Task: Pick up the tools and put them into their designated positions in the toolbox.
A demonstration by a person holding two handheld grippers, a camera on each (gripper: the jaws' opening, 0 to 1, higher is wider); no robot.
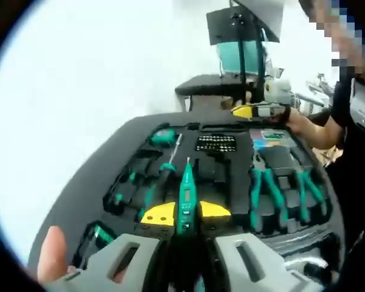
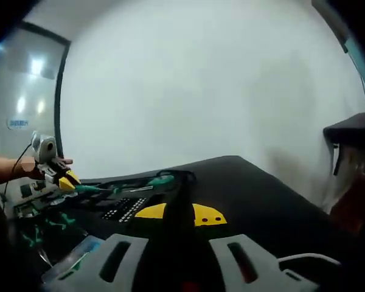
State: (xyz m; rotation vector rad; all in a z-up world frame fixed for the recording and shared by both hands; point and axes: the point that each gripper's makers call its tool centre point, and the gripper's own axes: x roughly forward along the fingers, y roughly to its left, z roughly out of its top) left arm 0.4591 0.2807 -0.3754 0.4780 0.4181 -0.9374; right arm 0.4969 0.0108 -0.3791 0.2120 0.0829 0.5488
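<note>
In the left gripper view the open black toolbox [image 1: 109,176] lies ahead, its foam tray holding green-handled tools. My left gripper [image 1: 185,213] is shut on a green tester pen [image 1: 187,191], tip pointing away over the tray's middle. A screwdriver [image 1: 164,173], a bit set [image 1: 216,143] and two pliers [image 1: 263,190] sit in their slots. My right gripper [image 1: 246,111], held by a hand, hovers at the tray's far edge. In the right gripper view the right gripper [image 2: 177,214] shows yellow pads with a dark strip between them; the left gripper [image 2: 59,176] holds the pen [image 2: 109,188] over the toolbox [image 2: 243,188].
A person in dark clothes [image 1: 353,140] stands at the right of the toolbox. A black table with a chair [image 1: 231,85] is behind it, against a white wall. A fingertip [image 1: 52,255] shows beside my left jaw. A dark table edge [image 2: 353,131] sits at the right.
</note>
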